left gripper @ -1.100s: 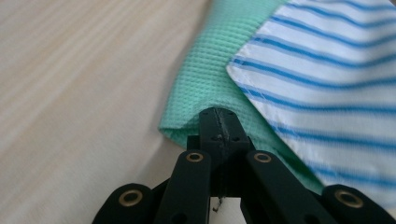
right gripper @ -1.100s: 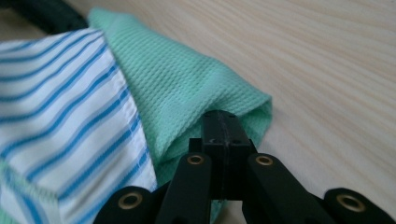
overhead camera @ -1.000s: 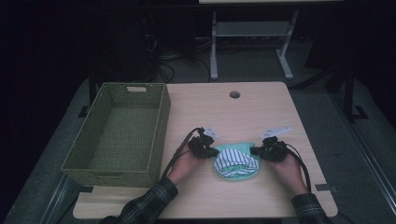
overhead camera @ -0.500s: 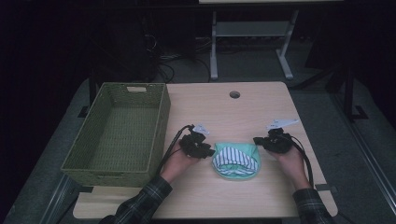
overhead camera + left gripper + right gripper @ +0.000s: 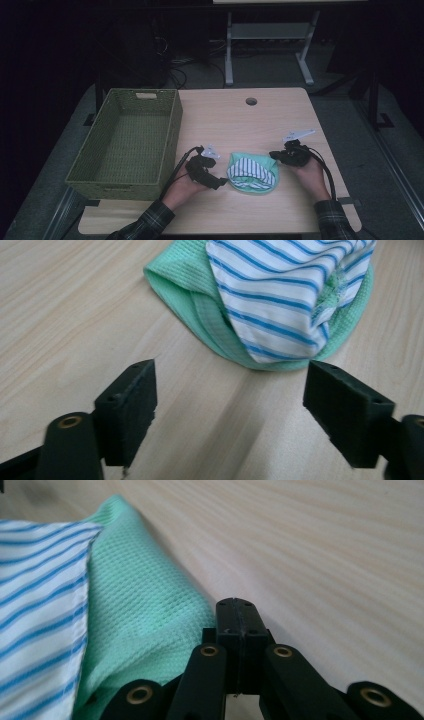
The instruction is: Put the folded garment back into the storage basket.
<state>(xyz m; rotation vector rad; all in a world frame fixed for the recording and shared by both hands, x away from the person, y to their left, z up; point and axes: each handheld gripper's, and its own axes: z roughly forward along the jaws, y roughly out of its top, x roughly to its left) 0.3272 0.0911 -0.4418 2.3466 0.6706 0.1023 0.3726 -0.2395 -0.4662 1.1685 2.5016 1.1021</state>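
A small bundle lies on the table's near middle: a mint-green waffle cloth folded around a white cloth with blue stripes. My left gripper sits just left of it, apart from the cloth. Its jaws have just been opening and now stand wide with only bare wood between them; the green cloth and striped cloth lie a little beyond. My right gripper rests at the bundle's right edge, shut, with the green cloth beside the jaws, not between them.
A green woven basket, with nothing in it, stands along the left side of the wooden table. A round cable hole sits near the far edge. Dark floor and a grey stand lie beyond.
My left gripper has let go of the bundle, opened wide and drawn back to the left. The bundle lies flatter. My right gripper has barely moved and stays shut.
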